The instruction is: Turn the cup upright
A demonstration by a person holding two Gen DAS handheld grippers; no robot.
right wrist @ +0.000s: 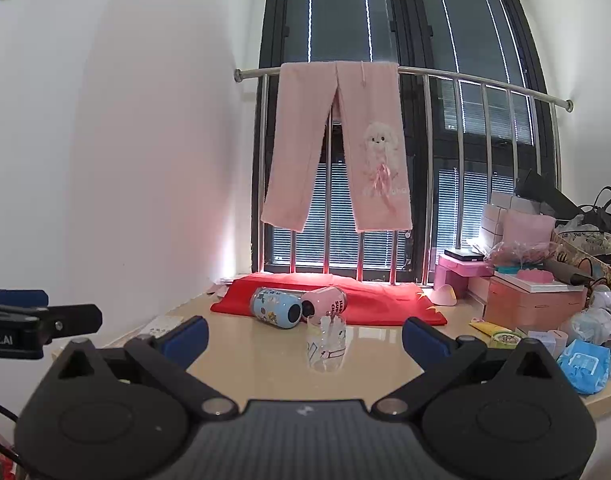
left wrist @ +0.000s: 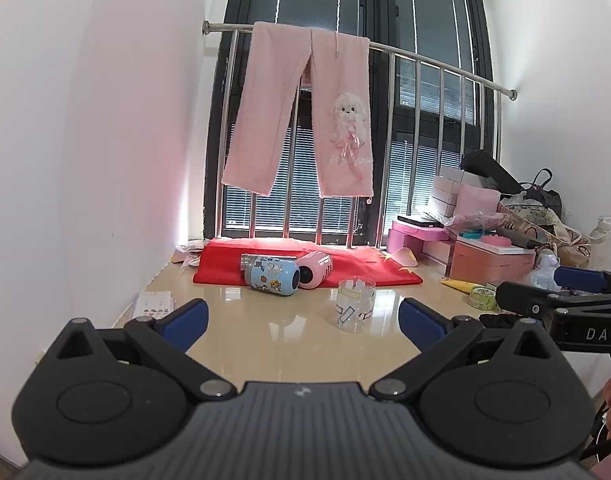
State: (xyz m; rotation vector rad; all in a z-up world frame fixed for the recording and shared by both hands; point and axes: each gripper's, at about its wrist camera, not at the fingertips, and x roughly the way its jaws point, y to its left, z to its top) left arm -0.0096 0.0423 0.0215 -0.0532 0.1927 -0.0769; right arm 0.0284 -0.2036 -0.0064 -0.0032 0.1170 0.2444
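Observation:
A clear glass cup (left wrist: 355, 305) with printed drawings stands on the beige table (left wrist: 273, 344), apparently mouth down; it also shows in the right wrist view (right wrist: 326, 347). Behind it a blue cartoon bottle (left wrist: 271, 275) and a pink bottle (left wrist: 314, 269) lie on their sides by a red cloth (left wrist: 361, 266). My left gripper (left wrist: 303, 320) is open and empty, short of the cup and left of it. My right gripper (right wrist: 305, 338) is open and empty, with the cup just ahead between its fingers (right wrist: 425, 340). The right gripper's side shows in the left wrist view (left wrist: 545, 300).
Pink trousers (left wrist: 305, 112) hang on a steel rail before the window. Boxes, bags and a clear jug (left wrist: 605, 242) crowd the table's right side. A tape roll (left wrist: 483, 297) and blue wipes pack (right wrist: 583, 364) lie there. A sticker sheet (left wrist: 153, 304) lies at left.

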